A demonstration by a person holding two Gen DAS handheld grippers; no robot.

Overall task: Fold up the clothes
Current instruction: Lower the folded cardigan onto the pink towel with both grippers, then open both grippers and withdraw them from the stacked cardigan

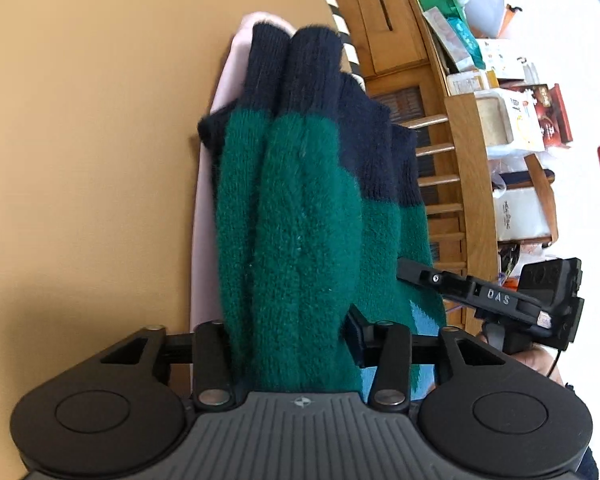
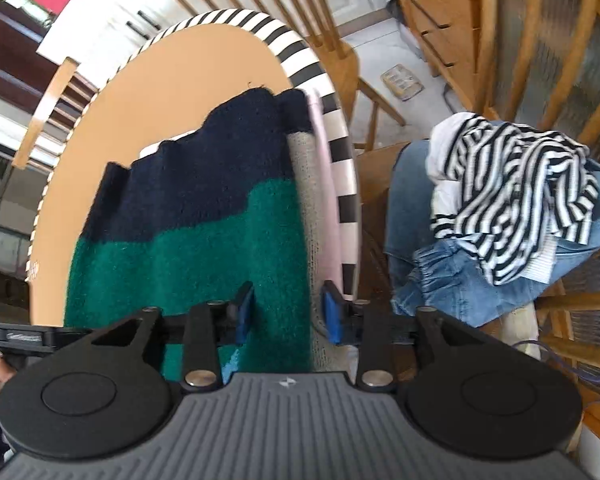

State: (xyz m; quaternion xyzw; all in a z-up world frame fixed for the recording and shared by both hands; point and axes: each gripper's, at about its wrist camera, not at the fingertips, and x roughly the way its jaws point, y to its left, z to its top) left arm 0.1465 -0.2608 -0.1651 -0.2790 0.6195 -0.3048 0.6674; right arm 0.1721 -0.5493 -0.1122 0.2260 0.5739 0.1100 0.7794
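My left gripper (image 1: 287,344) is clenched on the fuzzy green-and-navy knit sweater (image 1: 300,200), hanging over the tan round table (image 1: 79,120). My right gripper (image 2: 287,312) pinches its edge too. At four o'clock, "DAS" marks the other tool.

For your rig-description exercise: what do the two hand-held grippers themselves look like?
Both match: the left hand-held gripper and right hand-held gripper have a ribbed grey body, two round black discs, black linkage arms with silver pivots and blue finger pads. The right one's side reads "DAS", with a thin black cable.
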